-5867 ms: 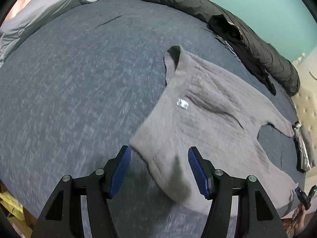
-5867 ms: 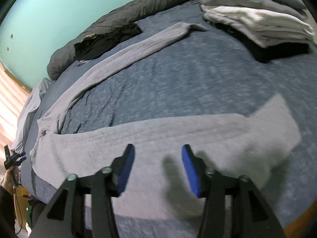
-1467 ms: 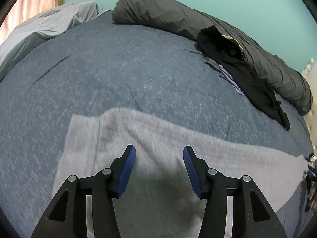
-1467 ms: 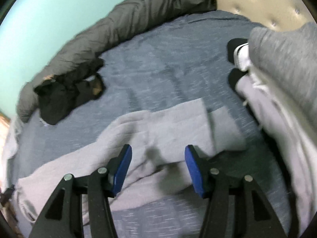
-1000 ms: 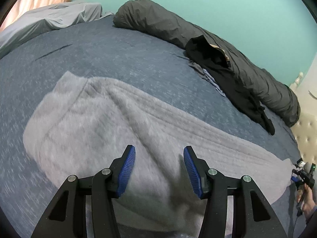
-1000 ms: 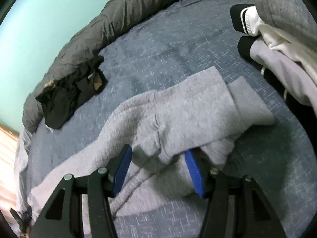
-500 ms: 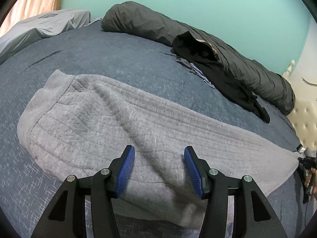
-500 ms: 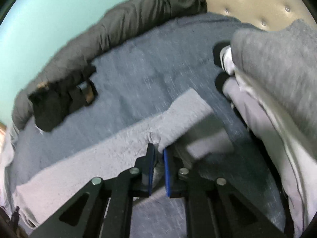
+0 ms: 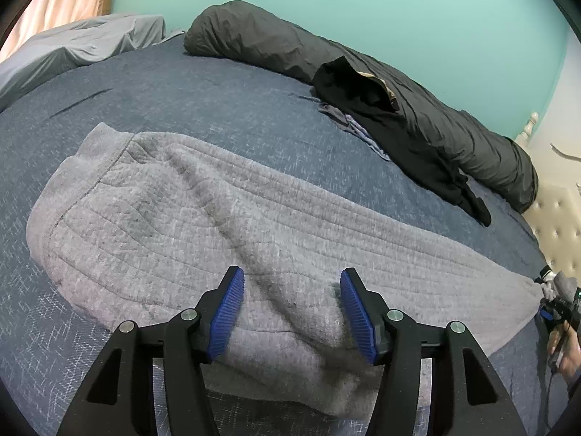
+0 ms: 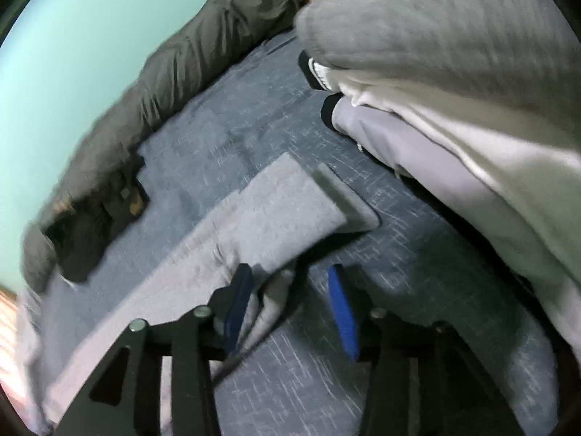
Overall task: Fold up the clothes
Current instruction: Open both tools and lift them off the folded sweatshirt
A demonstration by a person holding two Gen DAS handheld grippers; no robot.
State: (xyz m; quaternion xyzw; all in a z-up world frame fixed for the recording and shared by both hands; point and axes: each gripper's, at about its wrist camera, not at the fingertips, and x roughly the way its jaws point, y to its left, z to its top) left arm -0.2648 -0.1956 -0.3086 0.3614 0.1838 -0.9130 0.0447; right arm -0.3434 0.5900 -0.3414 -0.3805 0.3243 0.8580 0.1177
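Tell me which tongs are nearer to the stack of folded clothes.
Right. The right tongs, jaws opening over the grey garment's end, sit just beside the stack of folded clothes. The left tongs hover over the garment's middle, with no stack in view.

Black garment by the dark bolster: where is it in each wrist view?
Left wrist: black garment upper right of centre, draped against the dark bolster, beyond the grey sweatpants.
Right wrist: black garment at the left edge, blurred, at the foot of the bolster.
Shared landmark: the teal wall behind the bolster.
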